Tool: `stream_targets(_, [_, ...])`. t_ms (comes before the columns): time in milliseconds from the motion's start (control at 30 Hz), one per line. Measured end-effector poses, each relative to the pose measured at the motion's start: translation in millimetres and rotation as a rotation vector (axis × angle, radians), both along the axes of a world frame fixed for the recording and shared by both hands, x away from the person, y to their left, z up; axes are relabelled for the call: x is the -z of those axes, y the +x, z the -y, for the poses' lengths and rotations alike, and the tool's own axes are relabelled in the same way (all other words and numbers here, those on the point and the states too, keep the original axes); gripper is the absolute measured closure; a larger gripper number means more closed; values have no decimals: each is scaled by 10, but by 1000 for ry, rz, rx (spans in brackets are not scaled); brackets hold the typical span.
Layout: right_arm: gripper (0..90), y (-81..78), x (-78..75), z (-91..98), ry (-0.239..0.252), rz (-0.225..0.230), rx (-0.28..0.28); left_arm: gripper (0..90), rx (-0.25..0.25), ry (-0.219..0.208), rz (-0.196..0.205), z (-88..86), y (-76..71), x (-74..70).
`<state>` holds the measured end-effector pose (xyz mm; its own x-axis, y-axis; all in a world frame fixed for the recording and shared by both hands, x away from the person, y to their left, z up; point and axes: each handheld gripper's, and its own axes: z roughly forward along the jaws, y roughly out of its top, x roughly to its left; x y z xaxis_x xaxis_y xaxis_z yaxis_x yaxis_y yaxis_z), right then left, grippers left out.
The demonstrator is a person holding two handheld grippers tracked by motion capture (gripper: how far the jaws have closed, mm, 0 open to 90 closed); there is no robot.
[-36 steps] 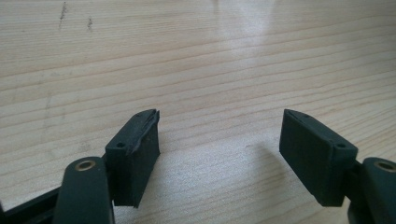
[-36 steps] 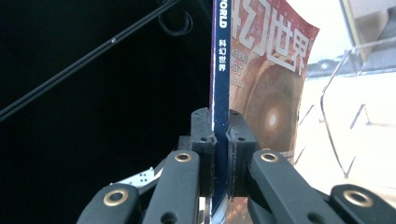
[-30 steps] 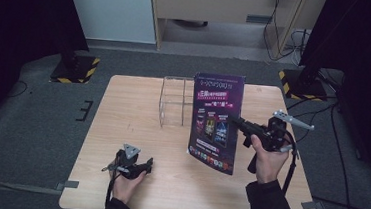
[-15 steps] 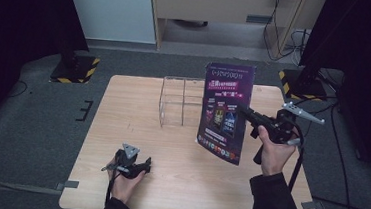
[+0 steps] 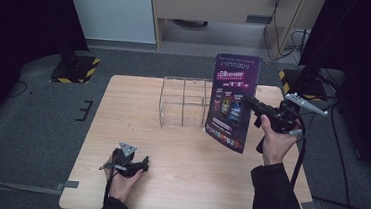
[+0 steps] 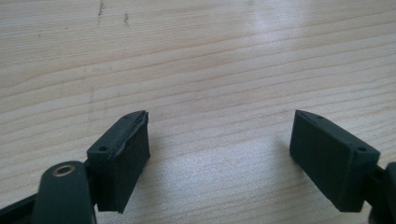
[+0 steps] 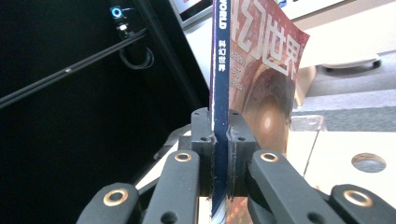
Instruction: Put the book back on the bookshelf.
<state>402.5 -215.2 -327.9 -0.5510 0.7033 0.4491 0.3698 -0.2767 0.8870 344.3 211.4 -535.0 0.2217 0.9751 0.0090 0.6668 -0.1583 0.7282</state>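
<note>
Right, the right gripper (image 5: 253,104) has its jaws clenched on the spine edge of a thin magazine (image 5: 231,102), and it holds that magazine upright, lifted off the worktop (image 5: 177,184) over the right half of the surface. It's a glossy, flat, rectangular magazine with a dark purple cover, rows of small printed pictures and pale lettering, and its lower corner hangs just above the wood. From the right gripper view the spine (image 7: 219,70) runs straight up between the two black pads, navy blue with white characters, and the front cover beside it shows a reddish-brown picture under big pale letters. Just beside the magazine, to its left in the high view, stands a clear rack (image 5: 184,102), a see-through box of thin panels split by dividers, sitting on the far middle of the worktop; the magazine's edge overlaps the rack's right end from this angle, and whether they touch I cannot tell. Over at the near left, the left gripper (image 5: 141,162) rests low on the wood in the person's left hand (image 5: 123,180), a grey three-cornered plate on top, and its jaws have just been opening, standing wide apart with nothing between them, blocky matte black pads over pale, fine-grained planks with a few dark specks. Beyond the worktop lie grey carpet and two black-and-yellow striped stand bases (image 5: 76,68).
</note>
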Motion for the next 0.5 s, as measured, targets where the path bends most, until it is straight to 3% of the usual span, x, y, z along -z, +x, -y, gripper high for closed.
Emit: stream_targets(500, [846,278,77,-28,-18,33,69,167,-4,0,-3,-3,6,1])
